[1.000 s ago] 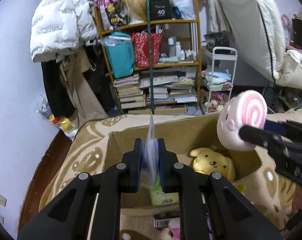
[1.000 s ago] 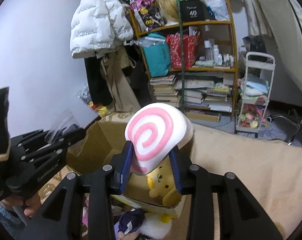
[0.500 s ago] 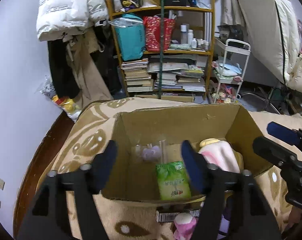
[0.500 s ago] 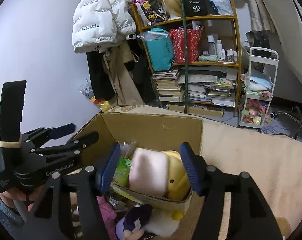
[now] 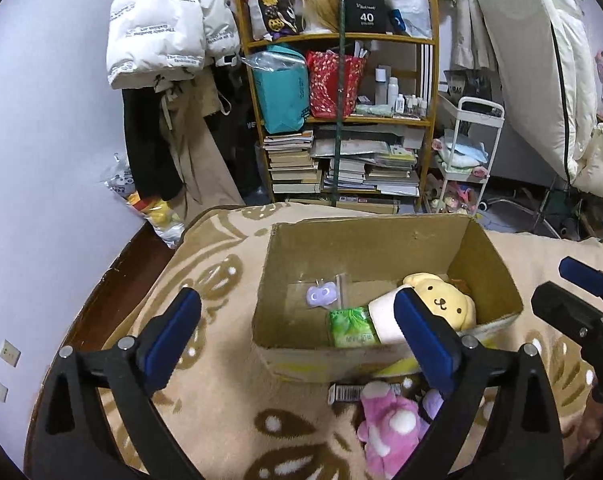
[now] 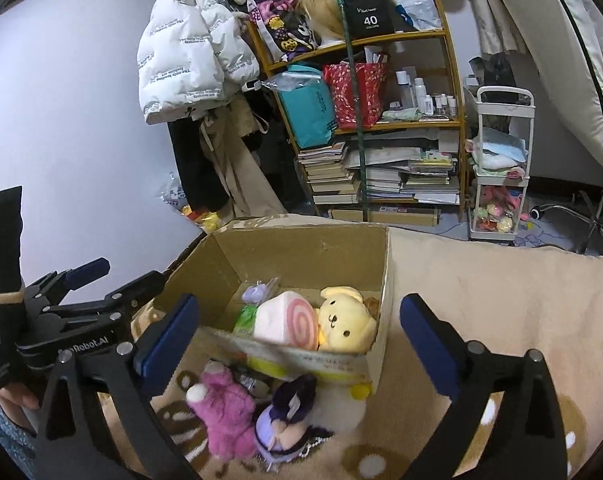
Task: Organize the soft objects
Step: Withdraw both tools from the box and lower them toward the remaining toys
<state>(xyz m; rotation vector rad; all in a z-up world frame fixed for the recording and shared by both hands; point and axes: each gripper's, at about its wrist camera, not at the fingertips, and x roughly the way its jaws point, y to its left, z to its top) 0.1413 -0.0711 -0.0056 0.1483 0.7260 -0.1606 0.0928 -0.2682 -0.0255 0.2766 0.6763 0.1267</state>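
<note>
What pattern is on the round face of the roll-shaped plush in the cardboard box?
A pink spiral on white, on the roll-shaped plush; the right wrist view shows it best.

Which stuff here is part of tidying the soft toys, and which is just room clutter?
Job:
cardboard box
swirl cushion
yellow dog plush
pink plush
purple doll

Clutter:
bookshelf
white jacket
white cart

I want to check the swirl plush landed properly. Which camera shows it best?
The right wrist view: the swirl plush shows its pink spiral face inside the cardboard box. The left wrist view shows only its plain side, partly hidden behind a finger.
</note>
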